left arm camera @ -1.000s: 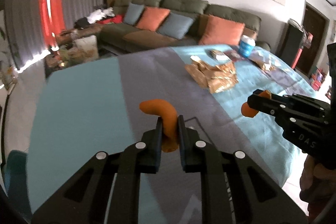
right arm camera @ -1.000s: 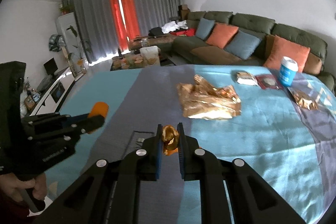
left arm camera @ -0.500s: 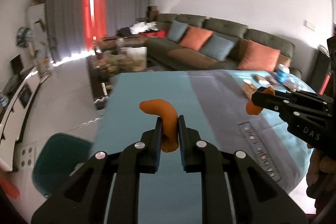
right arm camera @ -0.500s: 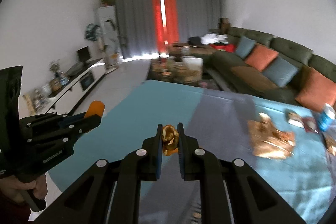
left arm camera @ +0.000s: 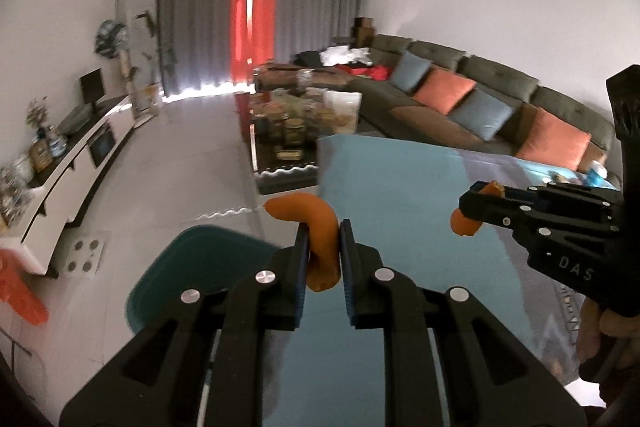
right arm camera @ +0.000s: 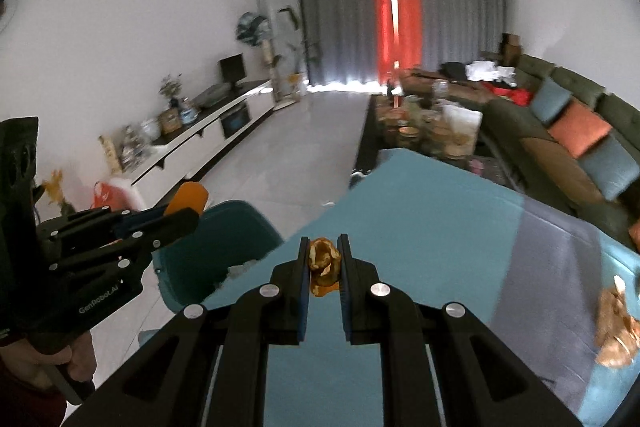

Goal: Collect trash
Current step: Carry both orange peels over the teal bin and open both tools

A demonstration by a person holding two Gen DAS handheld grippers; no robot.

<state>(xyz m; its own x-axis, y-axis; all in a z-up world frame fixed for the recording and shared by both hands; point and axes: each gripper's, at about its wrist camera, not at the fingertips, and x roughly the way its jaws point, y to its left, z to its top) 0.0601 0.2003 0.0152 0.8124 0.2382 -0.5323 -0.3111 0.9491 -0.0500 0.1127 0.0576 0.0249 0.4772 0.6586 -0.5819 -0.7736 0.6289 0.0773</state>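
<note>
**Both grippers loaded, held over the table's near-left corner**

Farthest left of the left gripper (left arm camera: pixel 323 247), low on the floor, sits the teal bin (left arm camera: pixel 192 267); its rim shows just beside and below the left-hand finger. The gripper itself is clamped on an orange peel (left arm camera: pixel 316 227), a curved strip pinched at its lower half between narrowly spaced pads, its upper end hooking over to the left above the fingertips. Under and ahead of the fingers lies the table (left arm camera: pixel 400 179) in its teal and grey cloth. To the right, level with the fingertips and well apart from them, the right gripper (left arm camera: pixel 472 205) juts in sideways with an orange scrap showing at its tip.

From the right wrist camera, the left gripper (right arm camera: pixel 188 215) stands off to the left with the orange peel (right arm camera: pixel 188 197) sticking up past its tip, above the floor. Between the two tools, lower down, is the teal bin (right arm camera: pixel 224 239), with something pale lying inside. The right gripper (right arm camera: pixel 323 259) is closed to a narrow gap on a crumpled gold wrapper (right arm camera: pixel 323 265), which fills the space between the pads and hangs over the table (right arm camera: pixel 420 211) edge. Far right of it, on the cloth, lies a blurred heap of gold foil trash (right arm camera: pixel 616 327).
</note>
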